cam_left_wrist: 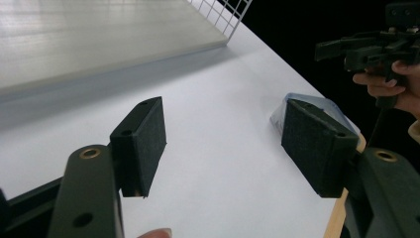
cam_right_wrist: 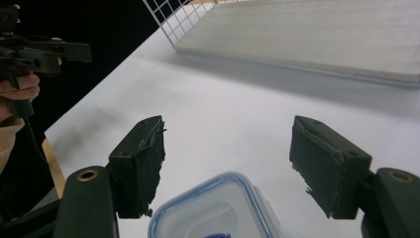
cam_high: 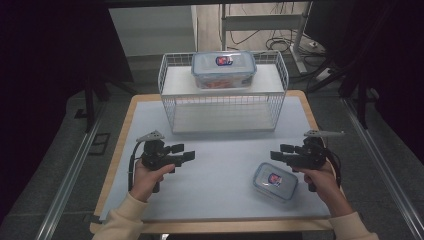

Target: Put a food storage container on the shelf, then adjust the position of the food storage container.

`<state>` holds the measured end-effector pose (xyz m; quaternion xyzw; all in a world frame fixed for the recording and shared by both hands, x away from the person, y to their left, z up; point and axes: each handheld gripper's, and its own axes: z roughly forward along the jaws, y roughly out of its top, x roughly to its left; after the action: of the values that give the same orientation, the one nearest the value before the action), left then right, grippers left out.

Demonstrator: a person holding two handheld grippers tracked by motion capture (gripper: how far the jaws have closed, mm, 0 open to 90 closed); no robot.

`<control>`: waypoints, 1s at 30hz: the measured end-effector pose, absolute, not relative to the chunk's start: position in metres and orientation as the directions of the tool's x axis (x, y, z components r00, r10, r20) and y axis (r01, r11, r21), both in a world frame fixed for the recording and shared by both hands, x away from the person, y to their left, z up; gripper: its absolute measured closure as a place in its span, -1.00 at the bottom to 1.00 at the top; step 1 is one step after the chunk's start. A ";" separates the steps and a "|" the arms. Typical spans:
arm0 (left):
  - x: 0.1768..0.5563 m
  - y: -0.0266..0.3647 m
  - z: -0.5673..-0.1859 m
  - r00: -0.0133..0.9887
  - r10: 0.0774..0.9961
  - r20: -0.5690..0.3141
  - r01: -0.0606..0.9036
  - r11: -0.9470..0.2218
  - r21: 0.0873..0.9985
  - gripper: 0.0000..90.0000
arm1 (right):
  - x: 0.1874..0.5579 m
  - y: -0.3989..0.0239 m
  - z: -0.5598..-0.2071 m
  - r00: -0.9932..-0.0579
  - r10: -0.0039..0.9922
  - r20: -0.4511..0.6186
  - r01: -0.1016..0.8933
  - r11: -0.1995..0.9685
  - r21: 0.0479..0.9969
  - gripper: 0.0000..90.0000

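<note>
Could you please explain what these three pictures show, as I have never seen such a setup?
A person at a table holds a handheld tool in each hand: the left gripper and the right gripper. One picture looks down from above; the other two come from cameras riding on each gripper, looking along its black jaws. Both grippers are open and hold nothing. A small box with a blue-rimmed lid lies on the table near the right gripper. Behind stands a wire rack with a larger box on top.
</note>
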<state>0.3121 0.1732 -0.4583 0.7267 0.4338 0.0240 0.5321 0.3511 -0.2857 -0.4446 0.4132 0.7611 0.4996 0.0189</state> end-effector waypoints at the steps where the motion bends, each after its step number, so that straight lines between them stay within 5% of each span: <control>1: 0.311 0.173 -0.460 0.621 0.658 -0.427 0.607 -0.059 0.792 -0.27 | 0.350 -0.286 -0.445 -0.657 0.651 0.379 0.608 0.161 0.777 -0.35; 22: 0.305 0.169 -0.476 0.611 0.664 -0.431 0.627 -0.074 0.775 -0.30 | 0.331 -0.300 -0.445 -0.635 0.676 0.375 0.617 0.151 0.773 -0.27; 30: 0.304 0.170 -0.486 0.595 0.684 -0.422 0.641 -0.087 0.763 -0.31 | 0.305 -0.331 -0.452 -0.597 0.729 0.334 0.614 0.148 0.775 0.14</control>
<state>0.3041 0.1696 -0.4864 0.7368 0.4496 0.0214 0.5045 0.3053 -0.3313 -0.4515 0.4447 0.7553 0.4777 0.0601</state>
